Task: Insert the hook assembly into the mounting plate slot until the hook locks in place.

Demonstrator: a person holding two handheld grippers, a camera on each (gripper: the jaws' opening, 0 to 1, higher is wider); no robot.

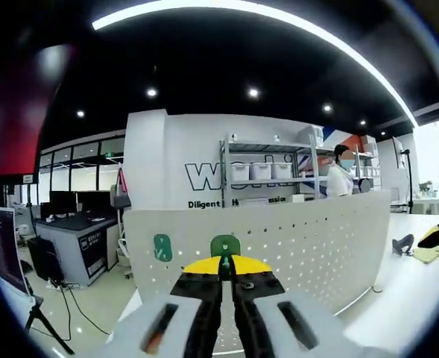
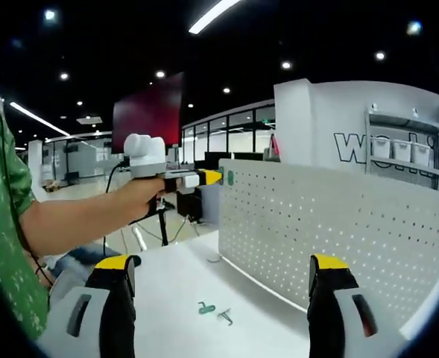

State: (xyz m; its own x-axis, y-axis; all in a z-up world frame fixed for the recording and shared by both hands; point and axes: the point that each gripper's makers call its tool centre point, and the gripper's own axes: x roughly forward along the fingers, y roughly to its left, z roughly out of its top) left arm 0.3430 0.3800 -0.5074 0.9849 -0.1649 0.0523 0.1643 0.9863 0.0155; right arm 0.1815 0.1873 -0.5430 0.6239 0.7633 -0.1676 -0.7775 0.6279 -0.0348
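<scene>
Left gripper (image 1: 226, 270) clamps green hook (image 1: 224, 246) at pegboard (image 1: 308, 239); second hook (image 1: 162, 247) mounted. Right gripper (image 2: 223, 280) wide, empty; two hooks (image 2: 214, 312) on table (image 2: 174, 283). Wall reads "Diligent".

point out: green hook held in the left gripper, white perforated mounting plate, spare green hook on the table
green hook (image 1: 224, 245), left gripper view, its rounded top above the shut jaws.
white perforated mounting plate (image 2: 338, 216), right gripper view, middle of its face.
spare green hook (image 2: 206, 307), right gripper view, its middle, on the table.

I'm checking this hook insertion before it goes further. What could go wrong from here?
The left gripper, shut on a green hook at the pegboard, hides the hook's base, so it may miss its slot. Two spare hooks lie on the table between the open right gripper's jaws and might get knocked.
</scene>
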